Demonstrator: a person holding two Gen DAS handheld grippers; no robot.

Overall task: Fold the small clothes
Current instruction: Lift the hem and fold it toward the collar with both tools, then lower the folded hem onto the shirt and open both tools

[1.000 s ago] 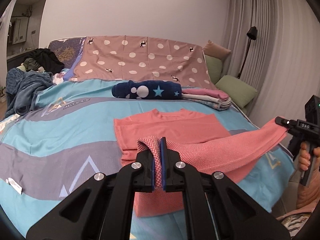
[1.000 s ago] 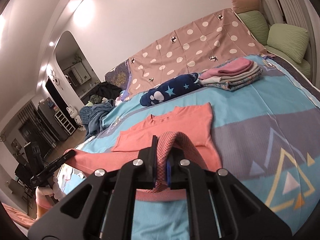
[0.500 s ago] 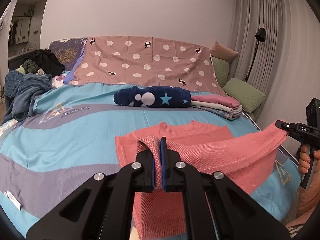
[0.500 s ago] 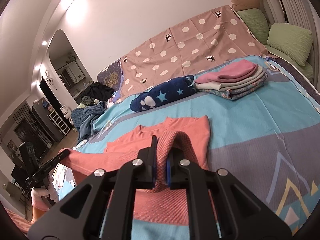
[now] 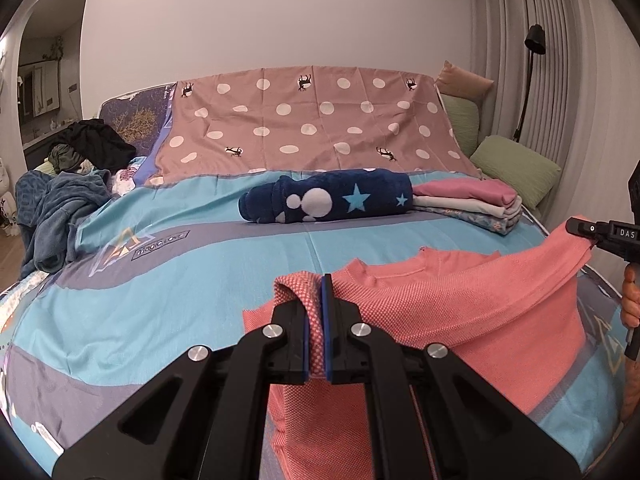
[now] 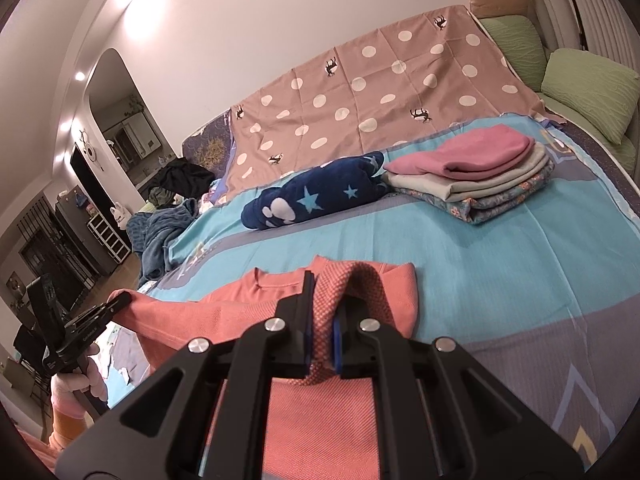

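Left gripper (image 5: 316, 300) and right gripper (image 6: 320, 320) each clamp the coral shirt (image 5: 460, 320) hem; lower evenly onto its collar, probably keeping tension

Coral knit shirt (image 5: 460, 320) lies neckline-up on the bed, its near edge lifted off the cover

coral shirt (image 5: 460, 312), navy star blanket (image 5: 328, 200), polka-dot sheet (image 5: 312, 128)

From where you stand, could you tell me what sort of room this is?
Most likely a bedroom at home: a wide bed with a patterned cover, green pillows by the curtain, and folded clothes stacked on it.
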